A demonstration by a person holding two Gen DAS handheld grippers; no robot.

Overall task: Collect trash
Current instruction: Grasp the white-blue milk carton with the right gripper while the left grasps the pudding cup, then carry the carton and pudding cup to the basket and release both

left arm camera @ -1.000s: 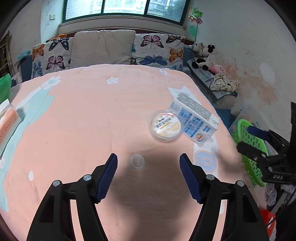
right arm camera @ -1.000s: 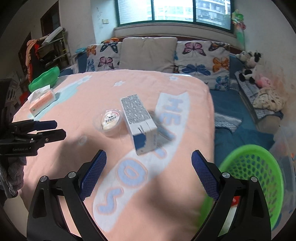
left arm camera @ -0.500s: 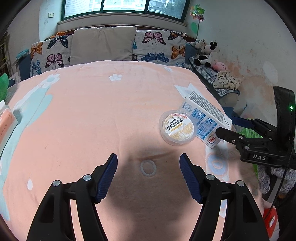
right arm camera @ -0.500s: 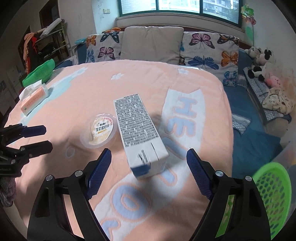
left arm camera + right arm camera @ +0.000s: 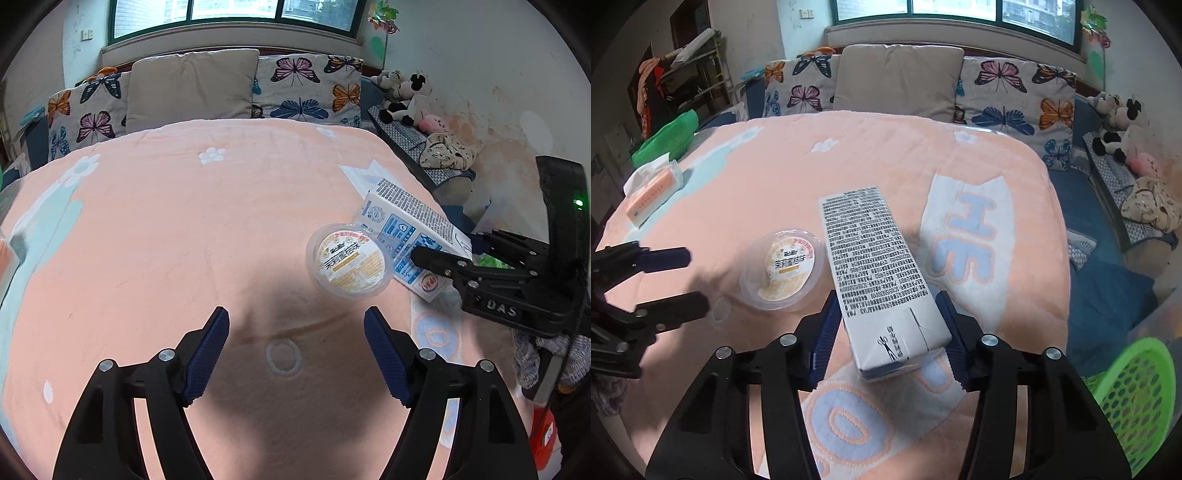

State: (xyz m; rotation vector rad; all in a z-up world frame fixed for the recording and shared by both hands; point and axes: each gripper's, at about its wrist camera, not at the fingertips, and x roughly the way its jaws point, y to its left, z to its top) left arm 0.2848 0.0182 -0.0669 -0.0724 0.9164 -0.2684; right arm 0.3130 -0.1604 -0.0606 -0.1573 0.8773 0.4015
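Right gripper [image 5: 888,341] straddling milk carton [image 5: 877,273] on the pink blanket [image 5: 775,192], pads not visibly pressing
Left gripper [image 5: 297,354] wide, empty, near the plastic cup [image 5: 347,266]; suggest closing squarely on carton's near end, lifting level toward green basket [image 5: 1137,398]

Two near, bedward wrist views sharing carton [image 5: 408,236] and cup [image 5: 786,267].

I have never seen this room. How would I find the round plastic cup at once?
Look at the bed under the peach blanket, toward its near right part. There a long milk carton lies on its side between the fingers of the right gripper. The round cup lies just left of it: clear, shallow, with a yellow and white printed lid, the only round thing there.
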